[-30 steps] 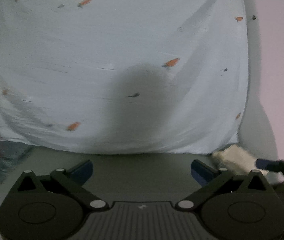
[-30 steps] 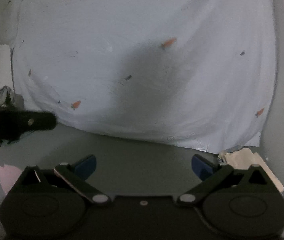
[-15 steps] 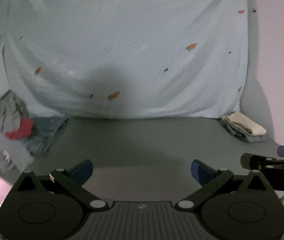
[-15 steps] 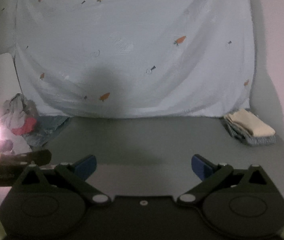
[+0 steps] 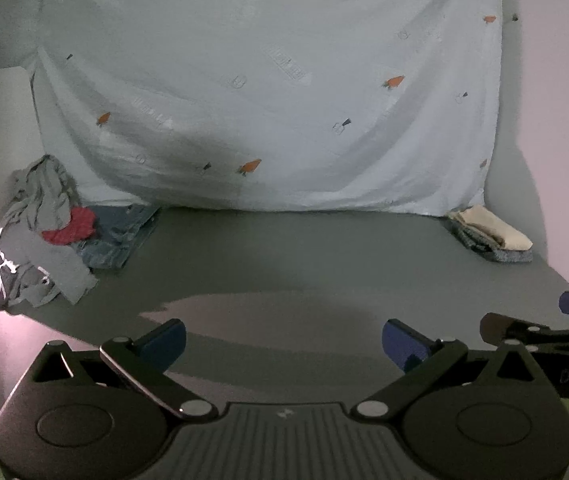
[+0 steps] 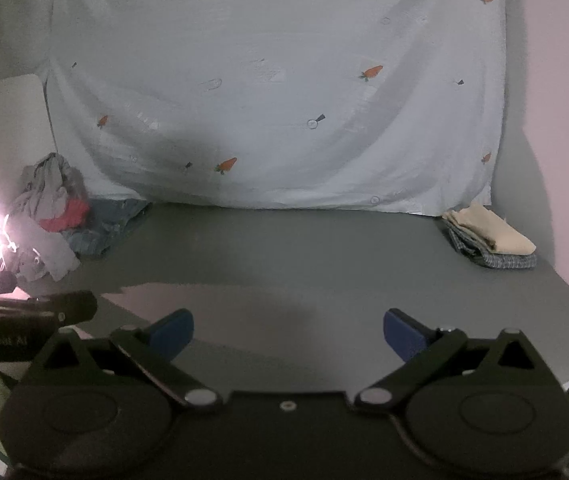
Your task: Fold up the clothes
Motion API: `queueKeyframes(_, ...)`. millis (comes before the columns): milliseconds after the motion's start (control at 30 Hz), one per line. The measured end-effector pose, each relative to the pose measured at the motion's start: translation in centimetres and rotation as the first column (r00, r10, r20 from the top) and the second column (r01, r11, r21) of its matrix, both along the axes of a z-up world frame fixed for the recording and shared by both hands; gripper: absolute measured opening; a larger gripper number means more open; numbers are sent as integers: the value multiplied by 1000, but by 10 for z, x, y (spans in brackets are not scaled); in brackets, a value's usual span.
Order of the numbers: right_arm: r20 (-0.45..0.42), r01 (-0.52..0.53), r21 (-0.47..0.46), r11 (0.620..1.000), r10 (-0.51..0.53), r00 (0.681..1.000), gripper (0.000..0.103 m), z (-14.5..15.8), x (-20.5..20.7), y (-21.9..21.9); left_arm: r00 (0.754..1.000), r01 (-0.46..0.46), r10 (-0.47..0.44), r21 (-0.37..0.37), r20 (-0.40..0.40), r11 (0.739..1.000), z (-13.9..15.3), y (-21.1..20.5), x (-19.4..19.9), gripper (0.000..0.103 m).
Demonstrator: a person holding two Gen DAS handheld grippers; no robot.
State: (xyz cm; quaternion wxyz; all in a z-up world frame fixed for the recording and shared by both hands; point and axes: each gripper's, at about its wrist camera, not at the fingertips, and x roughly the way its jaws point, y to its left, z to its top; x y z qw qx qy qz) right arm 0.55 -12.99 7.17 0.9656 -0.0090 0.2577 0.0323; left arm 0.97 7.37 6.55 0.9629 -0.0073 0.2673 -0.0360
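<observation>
Judging by the folded stack (image 5: 490,234) at the table's (image 5: 284,248) far right, some's done, but the messy pile (image 5: 50,236) far left still waits. Both my left gripper (image 5: 282,340) and right gripper (image 6: 288,336) are wide open, holding nothing.

The backdrop sheet (image 5: 276,92) is pale blue, dotted with small orange carrots. Below it the counter (image 5: 296,256) is plain grey. Left of the sheet's lower edge, the heap of unfolded clothes (image 5: 44,236) mixes grey cloth, a red piece and blue denim. At the sheet's lower right corner, the folded stack (image 6: 488,240) is cream over grey check. Each tool has blue fingertips (image 6: 172,330) on black links.
</observation>
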Motion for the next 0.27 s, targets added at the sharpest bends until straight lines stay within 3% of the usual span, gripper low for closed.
queueKeyframes(267,-2,-12,-1,1000,12,1000,103,-1,-9,1,1000,1,-1,-12,10,1000,1,1,-6,103)
